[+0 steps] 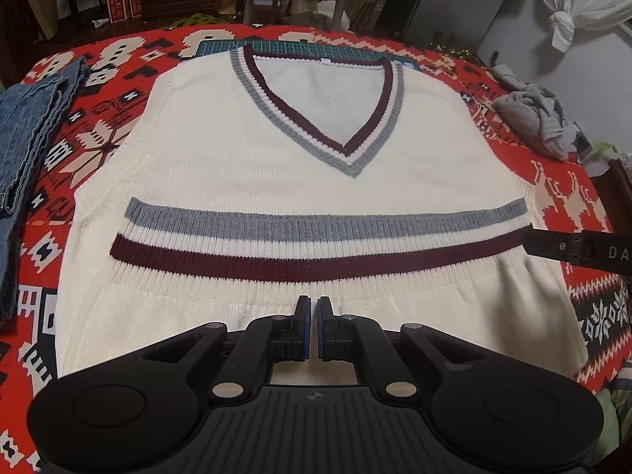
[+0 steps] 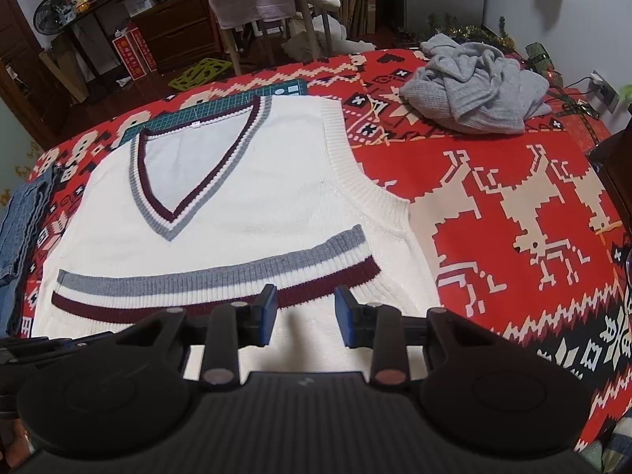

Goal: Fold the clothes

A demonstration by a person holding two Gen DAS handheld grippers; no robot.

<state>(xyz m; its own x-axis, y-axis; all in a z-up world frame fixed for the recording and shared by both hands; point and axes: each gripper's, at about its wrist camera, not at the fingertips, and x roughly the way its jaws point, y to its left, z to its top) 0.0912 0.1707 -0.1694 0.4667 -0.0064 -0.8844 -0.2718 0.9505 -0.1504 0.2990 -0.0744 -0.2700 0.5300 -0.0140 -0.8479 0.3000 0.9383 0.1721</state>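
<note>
a cream vest [image 1: 276, 166] lies flat, front up, on the desk [image 2: 513, 205], which is covered by a red patterned cloth. its v-neck, trimmed in maroon and grey, points toward the cameras, and its striped hem is folded up over the body, so the grey and maroon bands run across the vest below the v. a green mat [image 1: 272, 48] shows just beyond the vest's collar. the left claw [image 1: 313, 308] hovers at the vest's near edge, over the folded part, its blue pads almost together with only a thin slit between and nothing in it. the right claw [image 2: 305, 302] sits near the vest's right side over the maroon band, released, its pads set well apart and holding nothing; whether they touch the knit cannot be told. folded jeans [image 1: 27, 146] lie left of the vest, close to its side. a crumpled grey garment [image 2: 478, 87] lies right of the vest, well apart from it.
</note>
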